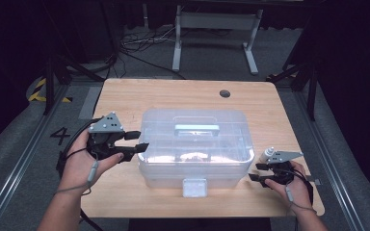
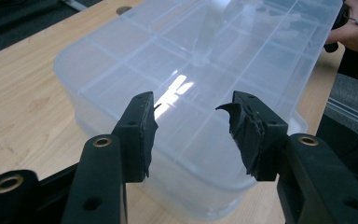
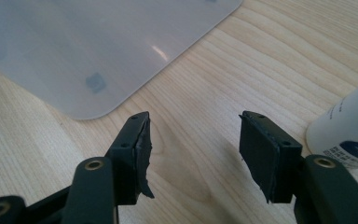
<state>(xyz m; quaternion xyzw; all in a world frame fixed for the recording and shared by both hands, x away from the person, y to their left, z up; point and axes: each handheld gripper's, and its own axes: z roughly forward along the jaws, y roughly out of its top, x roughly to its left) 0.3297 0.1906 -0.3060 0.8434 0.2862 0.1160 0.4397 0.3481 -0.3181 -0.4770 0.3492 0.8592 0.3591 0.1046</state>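
Observation:
A clear plastic storage box (image 1: 192, 120) with a closed lid, a top handle (image 1: 196, 129) and a front latch (image 1: 194, 186) sits mid-table. My left gripper (image 1: 138, 141) hovers at the box's left end, open, its jaws level with the lid's edge and gripping nothing. From the left gripper view, that gripper (image 2: 191, 126) looks along the ribbed lid (image 2: 191, 46). At the box's right front corner, my right gripper (image 1: 253, 175) stands open low over the wood. Bare table lies between the jaws of the right gripper (image 3: 193, 140), with the box's corner (image 3: 74, 46) beyond them.
A small white bottle (image 1: 270, 153) stands just behind the right gripper and appears at the right edge as the bottle (image 3: 349, 126). The wooden table (image 1: 125, 96) has a round cable hole (image 1: 225, 93) at the back. Cables and a metal frame lie on the floor beyond.

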